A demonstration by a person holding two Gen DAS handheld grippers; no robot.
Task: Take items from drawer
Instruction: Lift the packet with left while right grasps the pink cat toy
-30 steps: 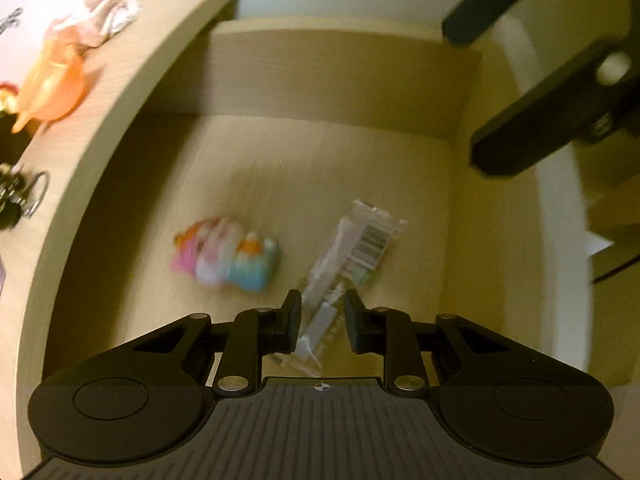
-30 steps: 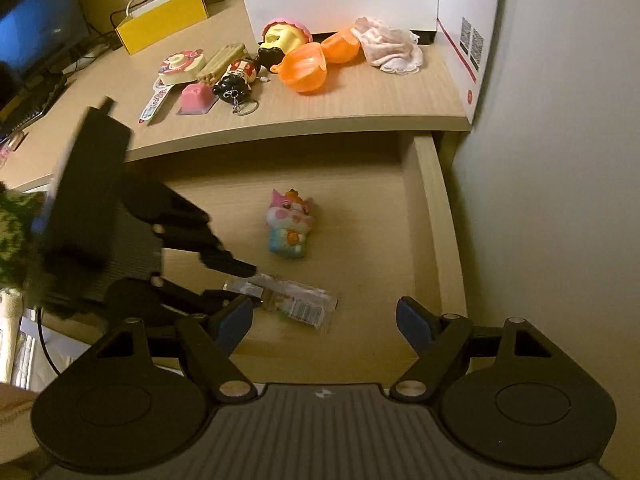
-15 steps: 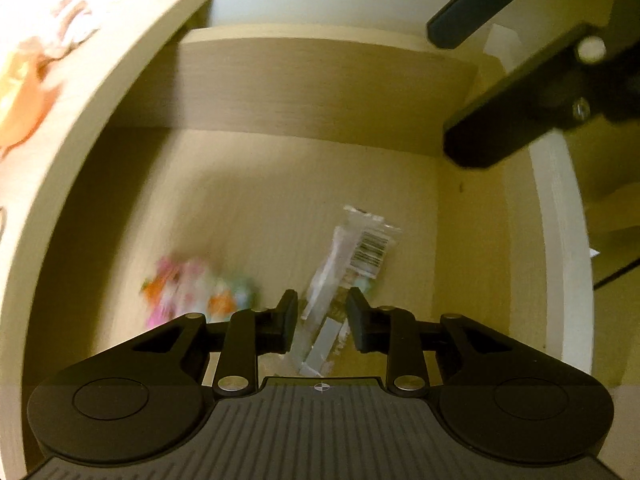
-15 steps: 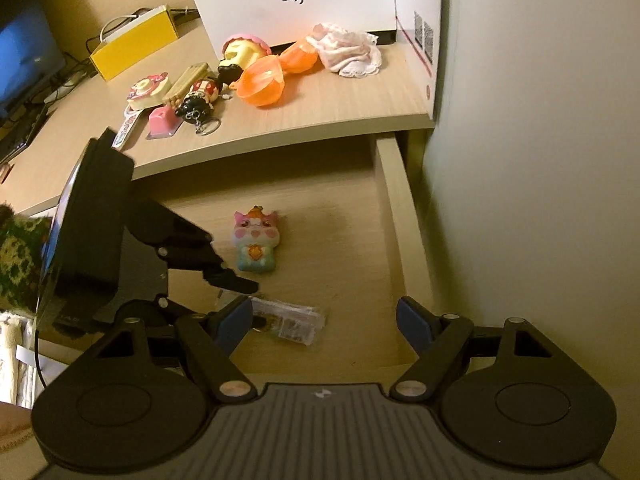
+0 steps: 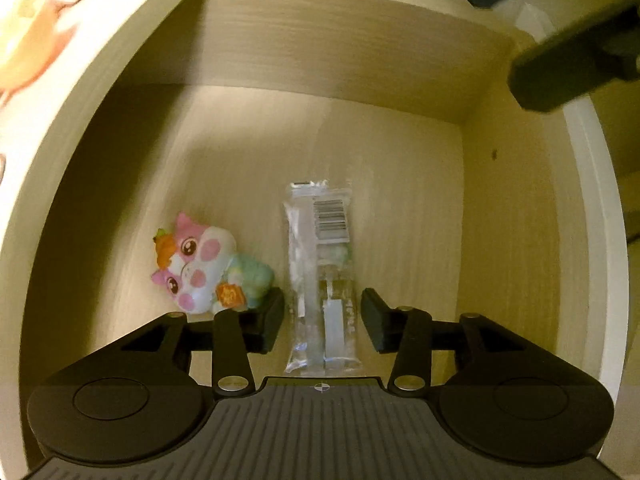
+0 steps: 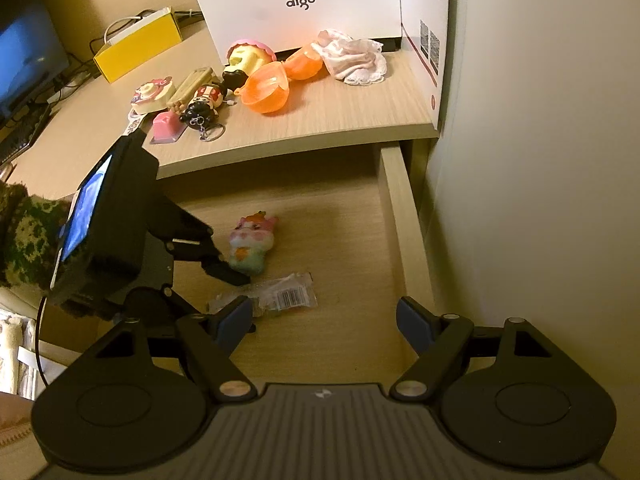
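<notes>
Drawer (image 6: 404, 240) stands pulled out under the bench (image 6: 340, 120), where several toys already lie. Two things are left inside: a cat toy (image 5: 208, 270) and a clear packet (image 5: 322, 276). The packet lies flat, its long axis running along the left gripper (image 5: 322, 316), barcode end away. Its jaws have just been opening and straddle the packet without pressing. The right gripper (image 6: 324, 320) hangs released, empty.

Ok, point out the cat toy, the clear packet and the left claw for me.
cat toy (image 5: 200, 264), left wrist view, on its white face
packet (image 5: 322, 280), left wrist view, mid-wrapper
left claw (image 5: 323, 320), left wrist view, midway between fingertips
</notes>
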